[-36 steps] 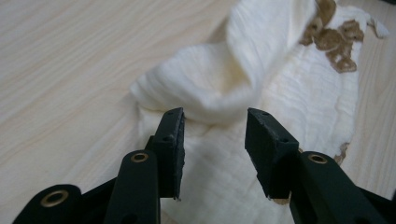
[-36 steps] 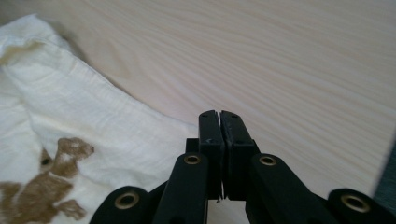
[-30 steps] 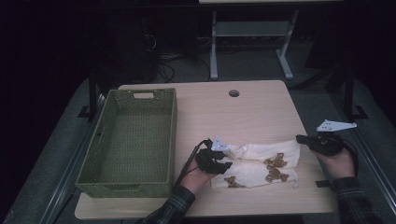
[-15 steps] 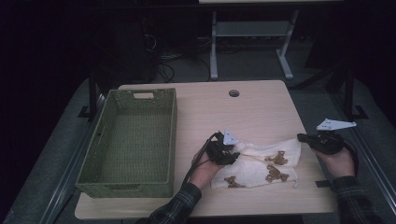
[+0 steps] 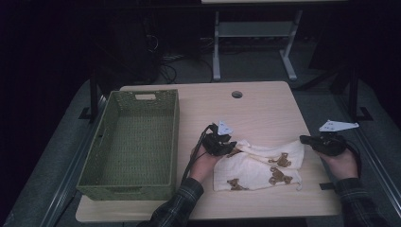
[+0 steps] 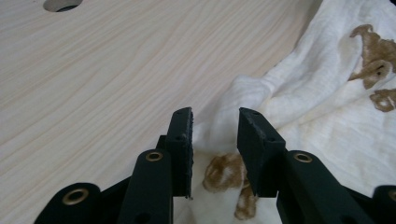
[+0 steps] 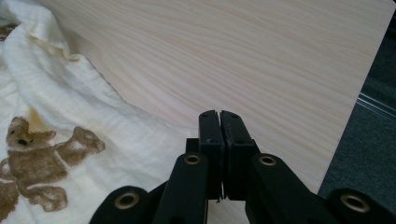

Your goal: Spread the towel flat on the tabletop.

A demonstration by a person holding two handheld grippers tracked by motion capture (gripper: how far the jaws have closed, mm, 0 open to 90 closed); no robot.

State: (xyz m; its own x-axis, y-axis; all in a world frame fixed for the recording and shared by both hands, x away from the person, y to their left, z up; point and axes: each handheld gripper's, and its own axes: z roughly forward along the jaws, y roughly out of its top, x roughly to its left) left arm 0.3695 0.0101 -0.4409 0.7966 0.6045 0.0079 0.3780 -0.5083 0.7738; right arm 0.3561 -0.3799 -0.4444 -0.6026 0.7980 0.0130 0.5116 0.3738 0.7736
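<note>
A cream cloth (image 5: 260,168) printed with brown bears lies rumpled on the near right part of the wooden table (image 5: 255,109). My left gripper (image 5: 231,150) is at the cloth's left end. In the left gripper view its jaws (image 6: 215,116) have just been closing and stand a little apart, with a raised fold of cloth (image 6: 336,93) between them and a gap still showing. My right gripper (image 5: 302,139) sits at the cloth's right corner. Its jaws (image 7: 219,114) are shut, the cloth's edge (image 7: 70,116) lies against the left one, and no cloth shows between the pads.
A green woven basket (image 5: 175,137) stands along the table's left side, close to the left hand. A round cable hole (image 5: 237,94) is in the far part of the table. The right table edge (image 7: 355,93) runs just beyond the right gripper.
The left hand has moved away from the person and slightly right, onto the cloth's left end, which has bunched up a little. The right hand has stayed put.
</note>
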